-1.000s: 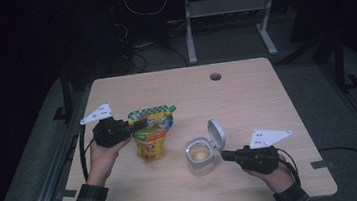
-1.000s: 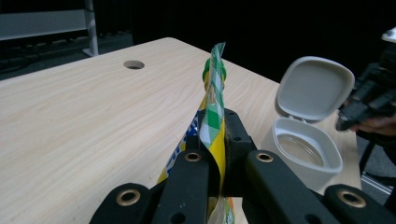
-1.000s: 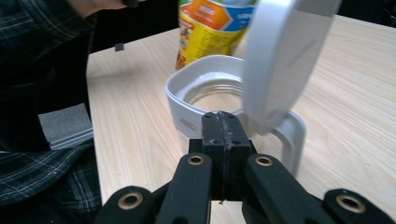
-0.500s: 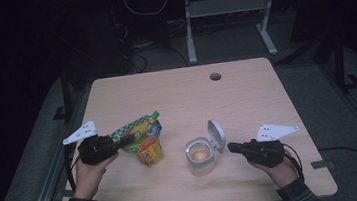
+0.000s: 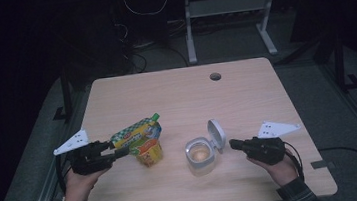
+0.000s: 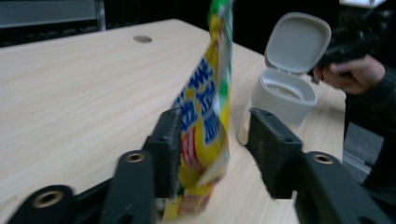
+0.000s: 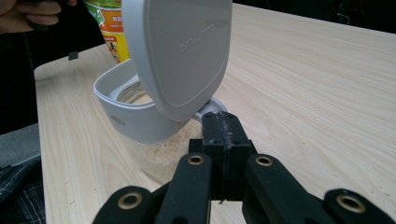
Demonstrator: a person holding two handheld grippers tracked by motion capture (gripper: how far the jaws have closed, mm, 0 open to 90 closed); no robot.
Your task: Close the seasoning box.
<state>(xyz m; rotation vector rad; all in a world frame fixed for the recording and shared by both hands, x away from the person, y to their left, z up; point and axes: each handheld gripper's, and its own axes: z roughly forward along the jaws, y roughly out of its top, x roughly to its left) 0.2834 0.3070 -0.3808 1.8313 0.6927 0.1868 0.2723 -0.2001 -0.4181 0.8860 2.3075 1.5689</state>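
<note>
Jaws of the left gripper (image 6: pixel 212 154) have just been opening: one pad is seen against the yellow pouch (image 6: pixel 208 116) while the other stands clear of it, so the pouch is released between them. On the right gripper (image 7: pixel 224 135) the jaws are clenched on nothing, just beside the white container (image 5: pixel 201 154), whose hinged lid (image 7: pixel 180 51) is raised. The pouch is placed left of the container, near it, leaning over an orange cup (image 5: pixel 149 153). Unsupported, the pouch could probably tip and spill, or be dragged over if the gripper is withdrawn while the pad is touching it.
</note>
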